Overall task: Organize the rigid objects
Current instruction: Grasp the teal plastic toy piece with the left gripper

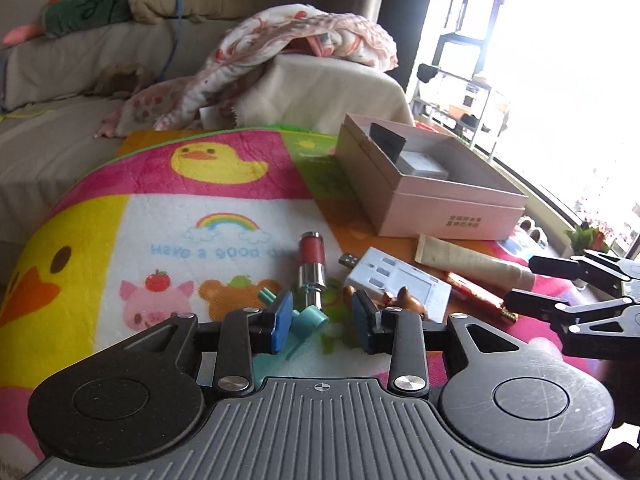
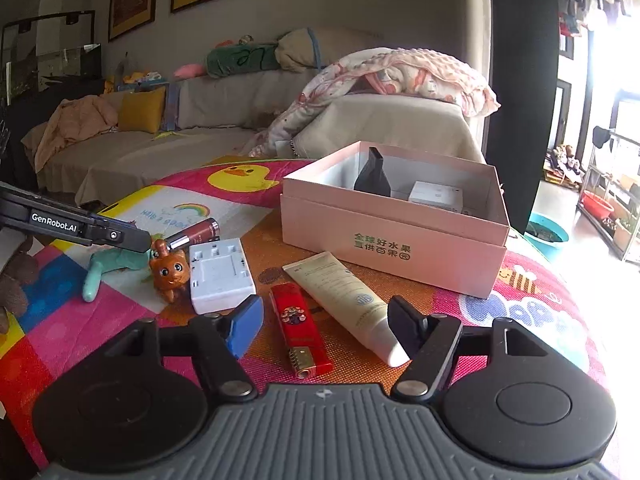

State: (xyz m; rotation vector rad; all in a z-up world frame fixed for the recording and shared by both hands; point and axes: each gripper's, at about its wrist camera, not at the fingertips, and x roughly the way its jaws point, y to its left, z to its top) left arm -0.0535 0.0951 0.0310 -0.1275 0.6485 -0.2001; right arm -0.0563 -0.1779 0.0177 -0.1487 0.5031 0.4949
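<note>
A pink cardboard box (image 2: 394, 236) stands open on the colourful mat and holds a black nozzle (image 2: 373, 176) and a small white box (image 2: 436, 196). In front of it lie a cream tube (image 2: 348, 300), a red lighter (image 2: 298, 328), a white charger (image 2: 220, 274), a brown cat figurine (image 2: 170, 272), a red lipstick (image 2: 194, 234) and a teal plastic toy (image 2: 108, 266). My right gripper (image 2: 326, 330) is open over the lighter and the tube. My left gripper (image 1: 322, 320) is open low over the teal toy (image 1: 308, 318), beside the figurine (image 1: 402, 300) and the lipstick (image 1: 312, 268).
A beige sofa (image 2: 224, 120) with a pink patterned blanket (image 2: 400, 76), cushions and soft toys runs behind the table. The mat (image 1: 160, 208) covers the table top. Shelves and a bright window (image 1: 540, 60) are at the right. A teal basin (image 2: 548, 234) stands on the floor.
</note>
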